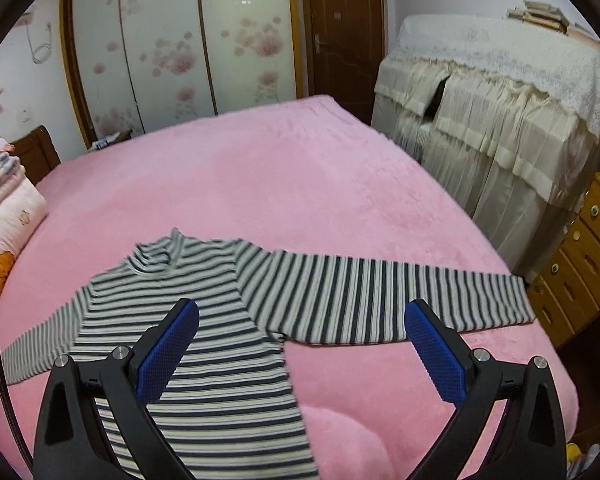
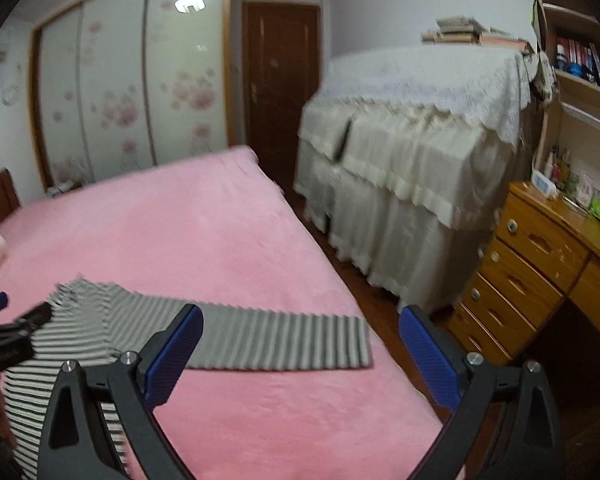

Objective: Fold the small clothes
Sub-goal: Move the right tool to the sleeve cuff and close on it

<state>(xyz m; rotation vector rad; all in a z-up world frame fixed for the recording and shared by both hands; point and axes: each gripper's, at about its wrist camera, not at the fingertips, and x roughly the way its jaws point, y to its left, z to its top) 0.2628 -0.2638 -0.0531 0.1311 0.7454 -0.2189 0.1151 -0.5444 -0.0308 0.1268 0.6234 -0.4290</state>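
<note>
A small black-and-white striped long-sleeved top (image 1: pixel 204 320) lies flat on the pink bed (image 1: pixel 284 184), collar away from me, right sleeve (image 1: pixel 380 300) stretched out toward the bed's right edge. My left gripper (image 1: pixel 302 320) is open and empty, held above the top's body and right armpit. In the right wrist view the top (image 2: pixel 80 320) lies at lower left with its sleeve (image 2: pixel 268 340) running right. My right gripper (image 2: pixel 300 328) is open and empty, above the sleeve's end. The left gripper (image 2: pixel 4 320) shows at the left edge there.
Folded bedding and a pillow (image 1: pixel 4 216) lie at the bed's left. A cloth-covered piece of furniture (image 1: pixel 496 120) stands right of the bed, a wooden drawer unit (image 2: pixel 528 272) beside it. Wardrobe doors (image 1: pixel 172 48) and a brown door (image 1: pixel 344 28) are behind.
</note>
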